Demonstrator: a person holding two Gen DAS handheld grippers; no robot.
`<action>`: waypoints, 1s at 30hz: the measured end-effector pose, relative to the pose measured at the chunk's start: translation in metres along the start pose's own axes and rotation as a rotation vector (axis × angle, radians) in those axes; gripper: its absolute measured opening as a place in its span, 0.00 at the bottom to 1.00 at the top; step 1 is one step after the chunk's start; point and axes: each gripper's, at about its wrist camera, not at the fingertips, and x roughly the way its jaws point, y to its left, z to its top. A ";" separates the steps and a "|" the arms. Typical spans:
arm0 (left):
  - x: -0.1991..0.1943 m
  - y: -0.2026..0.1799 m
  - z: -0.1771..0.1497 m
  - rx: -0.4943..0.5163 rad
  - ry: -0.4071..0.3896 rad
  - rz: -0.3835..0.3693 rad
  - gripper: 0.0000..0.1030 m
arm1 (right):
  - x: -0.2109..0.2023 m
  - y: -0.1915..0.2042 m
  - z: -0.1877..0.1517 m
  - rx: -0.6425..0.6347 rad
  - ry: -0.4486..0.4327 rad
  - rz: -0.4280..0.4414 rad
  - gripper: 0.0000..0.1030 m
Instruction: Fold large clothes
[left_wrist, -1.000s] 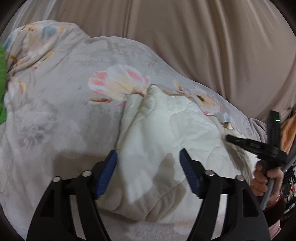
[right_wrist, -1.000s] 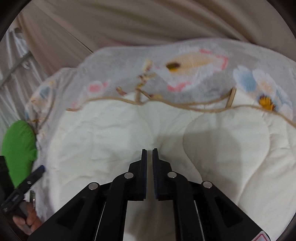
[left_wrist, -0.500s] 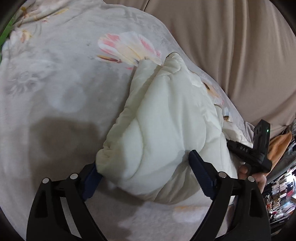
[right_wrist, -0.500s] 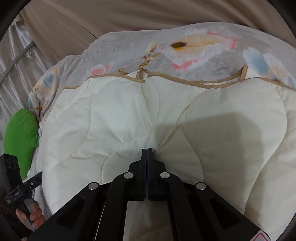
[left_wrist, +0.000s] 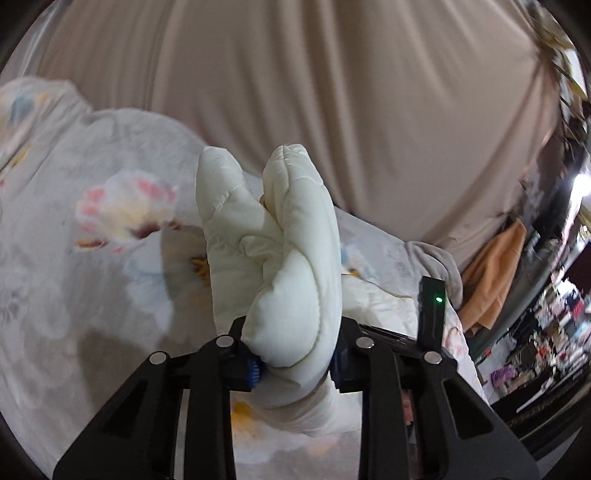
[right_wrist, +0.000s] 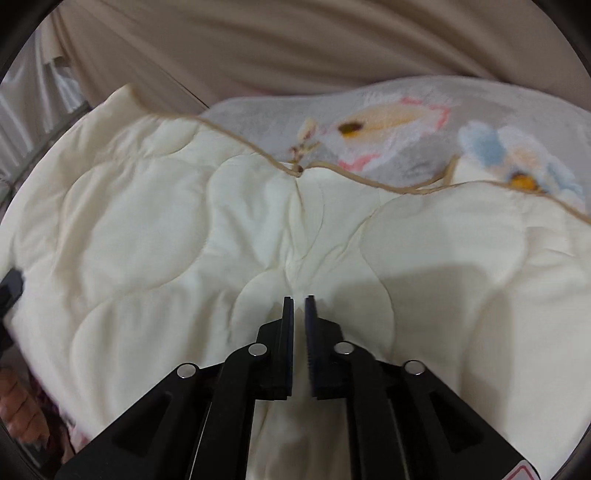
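A large quilt lies over the bed, cream quilted on one side (right_wrist: 155, 236) and grey with pastel flowers on the other (left_wrist: 92, 229). My left gripper (left_wrist: 295, 365) is shut on a thick bunched fold of the cream side (left_wrist: 280, 258) and holds it raised above the floral side. My right gripper (right_wrist: 300, 306) has its jaws nearly closed, with a thin gap, and cream quilt runs between them and beneath. The right gripper's body (left_wrist: 430, 314) with a green light shows just right of the left one.
A beige curtain (left_wrist: 332, 92) hangs behind the bed. An orange cloth (left_wrist: 491, 273) and cluttered shelves (left_wrist: 554, 332) are at the right. A tan piped hem (right_wrist: 258, 147) crosses the quilt. A hand (right_wrist: 18, 410) shows at the lower left.
My left gripper closed from wide open onto a bunched fold of the cream quilt and lifted it. My right gripper stayed pinched on the quilt, and the cream side spread wider in its view.
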 end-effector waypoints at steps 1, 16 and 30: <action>0.001 -0.008 0.000 0.018 0.001 -0.006 0.25 | -0.014 0.000 -0.007 -0.013 -0.002 0.002 0.10; 0.030 -0.116 -0.026 0.232 0.024 -0.013 0.22 | 0.006 -0.005 -0.086 0.002 0.121 0.145 0.00; 0.157 -0.197 -0.088 0.423 0.229 -0.014 0.21 | -0.142 -0.124 -0.128 0.182 -0.089 -0.056 0.08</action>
